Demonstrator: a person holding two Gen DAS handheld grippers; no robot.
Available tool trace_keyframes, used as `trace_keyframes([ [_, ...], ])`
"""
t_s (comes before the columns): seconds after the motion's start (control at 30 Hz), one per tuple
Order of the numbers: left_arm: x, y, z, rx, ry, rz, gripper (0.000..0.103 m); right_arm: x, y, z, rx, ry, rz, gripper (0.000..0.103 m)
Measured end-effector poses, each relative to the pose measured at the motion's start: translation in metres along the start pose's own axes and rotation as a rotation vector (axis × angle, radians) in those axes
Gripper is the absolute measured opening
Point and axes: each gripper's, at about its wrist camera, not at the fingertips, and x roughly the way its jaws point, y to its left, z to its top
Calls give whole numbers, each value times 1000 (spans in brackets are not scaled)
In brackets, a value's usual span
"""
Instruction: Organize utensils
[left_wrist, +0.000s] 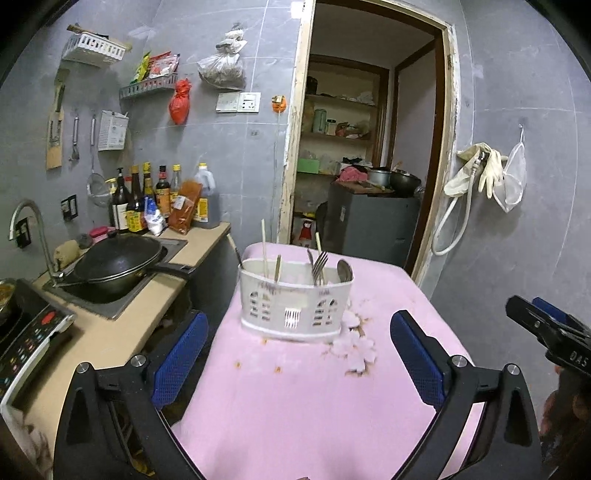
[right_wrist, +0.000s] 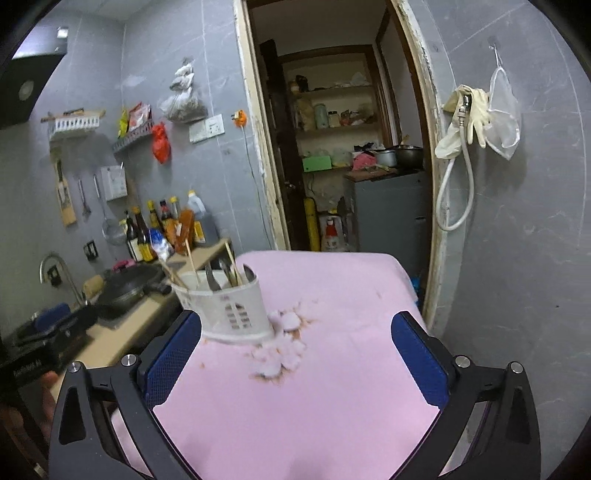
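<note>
A black wok (left_wrist: 118, 264) was set in the sink on the counter (left_wrist: 110, 332), with sauce bottles (left_wrist: 147, 199) lined up behind it. Rubber gloves (left_wrist: 476, 166) and a white hose (left_wrist: 452, 221) were hung beside the doorway (left_wrist: 369, 129).

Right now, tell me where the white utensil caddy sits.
The white utensil caddy stands upright on the pink tablecloth, centre in the left wrist view, beside the counter holding the black wok.

A small home kitchen: at nine o'clock a wok (left_wrist: 118, 264) sits over the sink beside sauce bottles (left_wrist: 147, 199), with an induction cooker (left_wrist: 26, 332) nearer; pantry shelves (left_wrist: 340, 136) show through the twelve-o'clock doorway.
</note>
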Motion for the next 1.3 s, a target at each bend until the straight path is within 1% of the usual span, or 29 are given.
trace_keyframes([
  [0.2, -19, 0, -22, -20, 19, 22, 97, -22, 2, -16, -43, 16, -1, 103],
  [0.47, -35, -2, -37, -16, 29, 32, 97, -30, 2, -26, -23, 31, -6, 103],
  [0.77, -40, -1, -38, -27, 17, 34, 97, -34, 5, -30, -21, 38, -1, 103],
  [1.3, -42, -1, -36, -31, 20, 33, 97, -34, 5, -30, -18, 42, -1, 103],
])
